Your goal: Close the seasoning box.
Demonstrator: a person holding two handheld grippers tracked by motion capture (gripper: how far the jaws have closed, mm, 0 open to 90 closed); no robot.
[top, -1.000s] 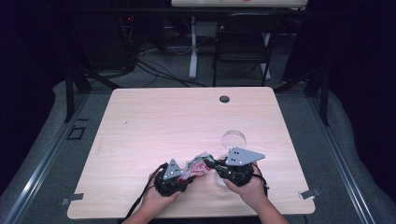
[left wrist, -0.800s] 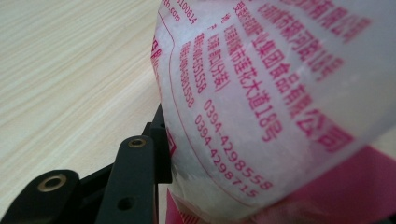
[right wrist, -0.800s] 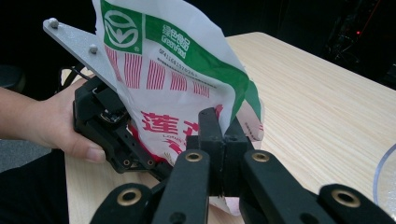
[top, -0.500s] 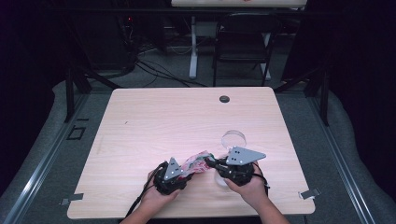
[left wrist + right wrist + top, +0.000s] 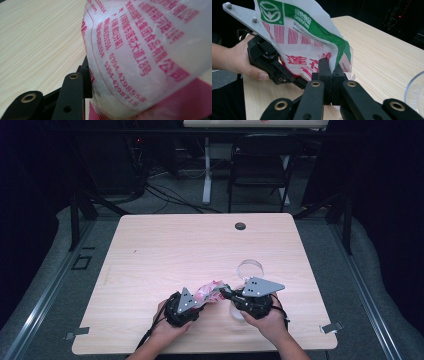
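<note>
Pale wooden desk (image 5: 165,250), lower centre: my left claw (image 5: 200,299) grips the printed bag (image 5: 209,291) on one side; my right claw (image 5: 226,293) pinches its opposite edge.

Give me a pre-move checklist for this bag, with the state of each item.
1. Right gripper clamped on the bag's edge: ok.
2. Left gripper holding the bag's other side: ok, the bag sits between its jaws.
3. Bag torn open: cannot tell.
4. Clear bowl close by on the table: ok.
5. Bowl directly under the bag: not ok, it sits off to the side.
</note>
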